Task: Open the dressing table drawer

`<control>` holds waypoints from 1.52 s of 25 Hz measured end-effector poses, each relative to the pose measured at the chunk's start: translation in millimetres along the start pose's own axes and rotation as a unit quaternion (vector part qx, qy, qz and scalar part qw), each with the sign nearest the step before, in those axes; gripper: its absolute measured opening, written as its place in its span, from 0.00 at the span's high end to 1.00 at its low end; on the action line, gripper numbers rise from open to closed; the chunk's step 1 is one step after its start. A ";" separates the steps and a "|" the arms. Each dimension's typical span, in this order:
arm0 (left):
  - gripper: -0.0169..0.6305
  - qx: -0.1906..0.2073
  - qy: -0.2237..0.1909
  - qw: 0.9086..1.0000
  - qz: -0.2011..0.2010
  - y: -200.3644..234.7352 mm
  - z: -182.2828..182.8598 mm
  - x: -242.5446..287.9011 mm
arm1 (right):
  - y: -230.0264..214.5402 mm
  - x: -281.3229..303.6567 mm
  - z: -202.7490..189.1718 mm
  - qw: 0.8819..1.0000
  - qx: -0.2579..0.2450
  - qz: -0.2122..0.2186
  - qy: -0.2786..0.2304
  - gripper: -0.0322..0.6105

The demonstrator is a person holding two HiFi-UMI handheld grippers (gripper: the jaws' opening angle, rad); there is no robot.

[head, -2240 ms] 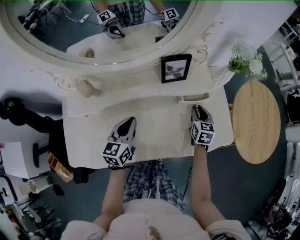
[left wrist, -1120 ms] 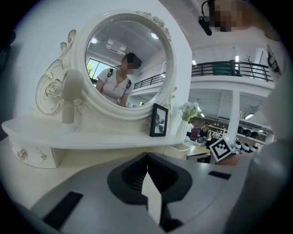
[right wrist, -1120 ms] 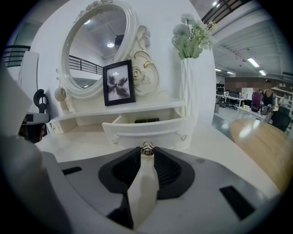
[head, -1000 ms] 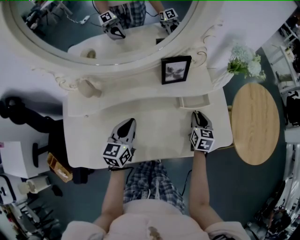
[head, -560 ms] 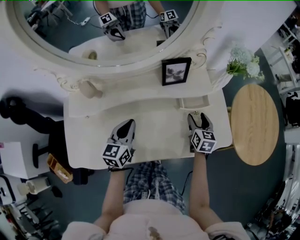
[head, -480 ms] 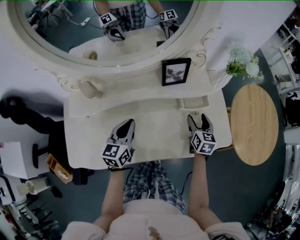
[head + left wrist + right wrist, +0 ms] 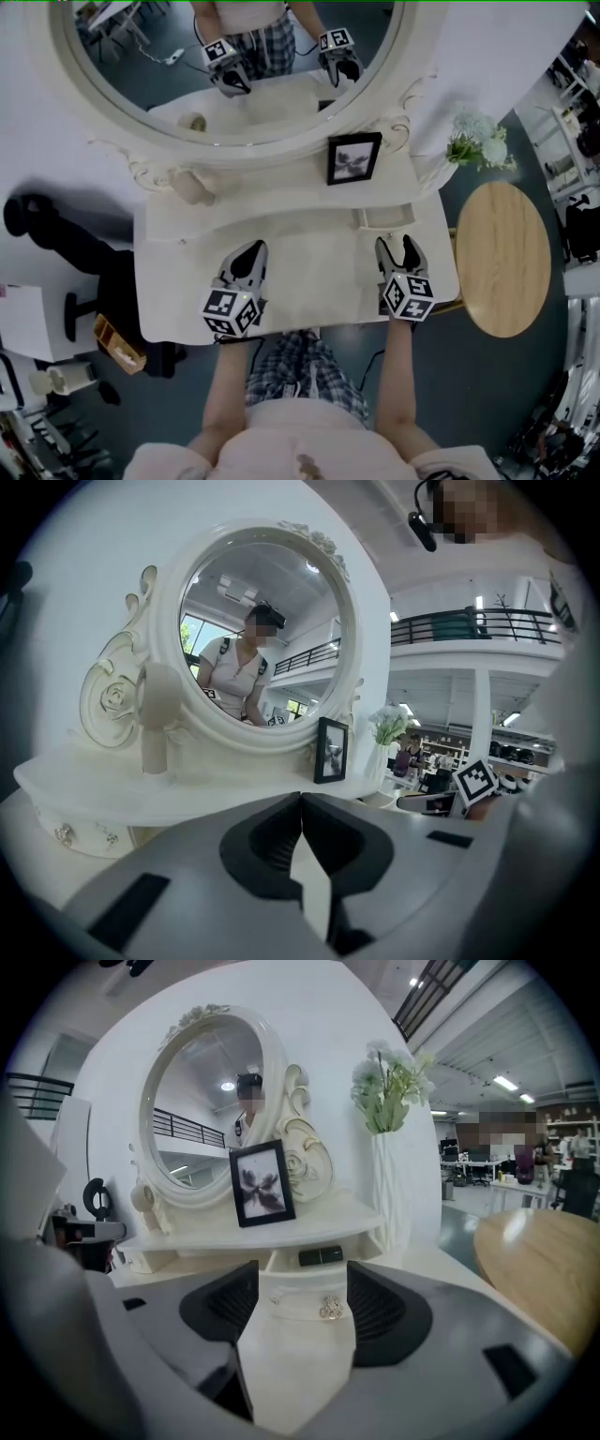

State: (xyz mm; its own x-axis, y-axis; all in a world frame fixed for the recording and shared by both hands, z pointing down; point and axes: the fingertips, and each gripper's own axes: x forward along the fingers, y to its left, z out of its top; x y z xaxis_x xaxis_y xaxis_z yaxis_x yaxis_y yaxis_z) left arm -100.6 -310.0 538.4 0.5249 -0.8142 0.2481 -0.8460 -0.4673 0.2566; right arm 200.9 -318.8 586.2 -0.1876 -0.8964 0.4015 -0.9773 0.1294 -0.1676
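- The drawer [image 7: 386,217] stood pulled out, just in front of the picture frame [image 7: 353,157]; the task looked done.
- Right claw [image 7: 397,249] was opening, clear of the drawer's knob [image 7: 330,1308].
- Left claw [image 7: 251,253] was closed, empty.

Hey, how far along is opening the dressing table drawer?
Done: the small white drawer stands pulled out below the cream shelf. In hand: nothing; the right gripper, jaws opening, is off the drawer's shiny knob, with nothing between them. The left gripper is shut and empty. Left: seemingly nothing more.
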 end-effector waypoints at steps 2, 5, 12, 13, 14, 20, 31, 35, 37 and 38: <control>0.93 0.002 -0.008 1.000 0.004 4.3 8.4 -4.4 | 6.3 -3.9 14.5 1.000 -0.008 0.000 -0.018 0.52; 0.93 0.002 -0.020 1.000 0.012 12.0 21.9 -11.4 | 16.3 -8.4 33.1 0.999 -0.018 0.002 -0.040 0.59; 0.93 0.007 -0.059 0.998 0.029 25.6 62.3 -30.8 | 45.8 -17.7 71.5 0.996 -0.035 0.018 -0.074 0.73; 0.93 0.006 -0.064 0.997 0.032 27.0 66.3 -33.0 | 49.5 -19.4 76.9 0.996 -0.038 0.020 -0.079 0.74; 0.93 0.005 -0.069 0.997 0.034 28.4 70.1 -35.2 | 53.0 -21.2 82.1 0.995 -0.040 0.023 -0.083 0.76; 0.93 0.009 -0.093 0.995 0.042 36.8 93.7 -44.4 | 73.0 -25.9 115.1 0.991 -0.057 0.036 -0.114 0.85; 0.93 0.017 -0.127 0.990 0.058 50.2 125.0 -58.3 | 101.9 -24.9 146.5 0.985 -0.076 0.068 -0.138 0.92; 0.93 0.021 -0.136 0.988 0.064 57.9 134.8 -57.7 | 108.6 -19.1 158.9 0.982 -0.083 0.079 -0.148 0.92; 0.93 0.022 -0.141 0.988 0.067 61.5 138.3 -57.8 | 109.4 -16.5 162.5 0.981 -0.083 0.083 -0.153 0.93; 0.93 0.022 -0.142 0.987 0.068 63.0 139.3 -57.7 | 109.4 -15.2 163.8 0.981 -0.081 0.085 -0.154 0.93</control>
State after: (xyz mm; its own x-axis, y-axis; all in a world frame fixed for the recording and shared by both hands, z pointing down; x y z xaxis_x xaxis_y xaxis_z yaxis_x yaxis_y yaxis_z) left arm -197.1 -340.5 410.2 0.3646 -0.9312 0.0035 -0.9131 -0.3568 0.1972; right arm 112.9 -360.4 414.2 -0.3341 -0.9388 0.0843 -0.9423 0.3306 -0.0527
